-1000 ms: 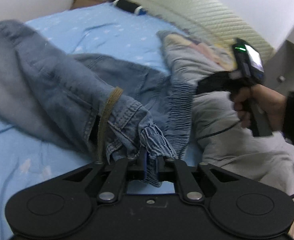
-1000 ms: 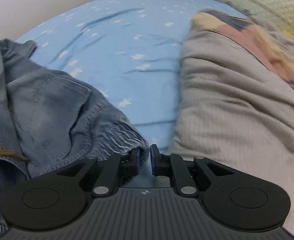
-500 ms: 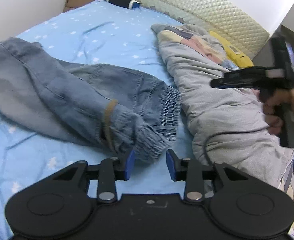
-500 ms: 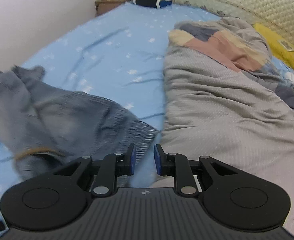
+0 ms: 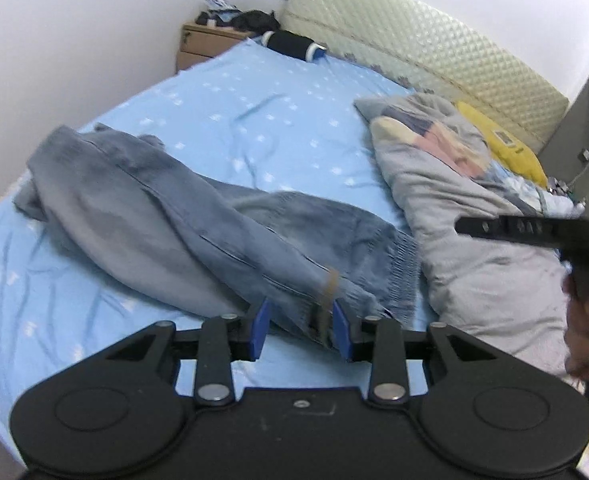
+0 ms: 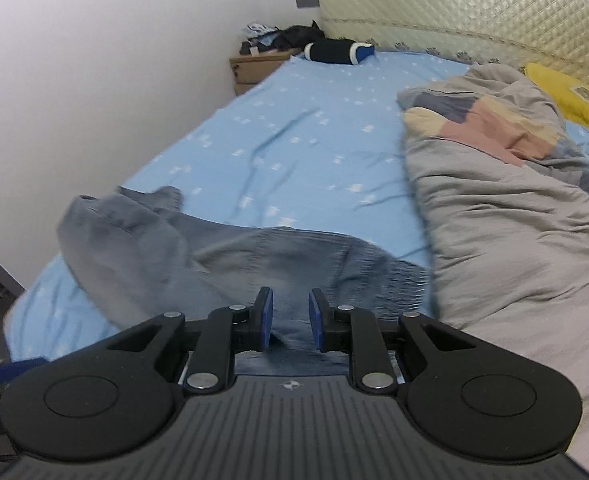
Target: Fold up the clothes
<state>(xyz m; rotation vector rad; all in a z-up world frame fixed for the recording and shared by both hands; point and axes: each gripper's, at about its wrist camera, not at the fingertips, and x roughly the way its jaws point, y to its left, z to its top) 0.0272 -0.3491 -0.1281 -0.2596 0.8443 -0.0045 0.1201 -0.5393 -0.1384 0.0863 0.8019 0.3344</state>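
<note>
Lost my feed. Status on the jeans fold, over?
Left gripper and right gripper open, holding nothing. Jeans lie crumpled on the bed, unfolded. Grey quilt crowds their right edge.

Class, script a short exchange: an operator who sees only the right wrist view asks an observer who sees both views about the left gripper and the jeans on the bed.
Operator: Is the left gripper holding the jeans?
Observer: No. The left gripper has just opened its jaws. Nothing is pinched between them, and the jeans lie loose on the bed.
Operator: Any mark on the waistband?
Observer: Yes, a brown cord crosses it just beyond the left gripper's pads.
</note>
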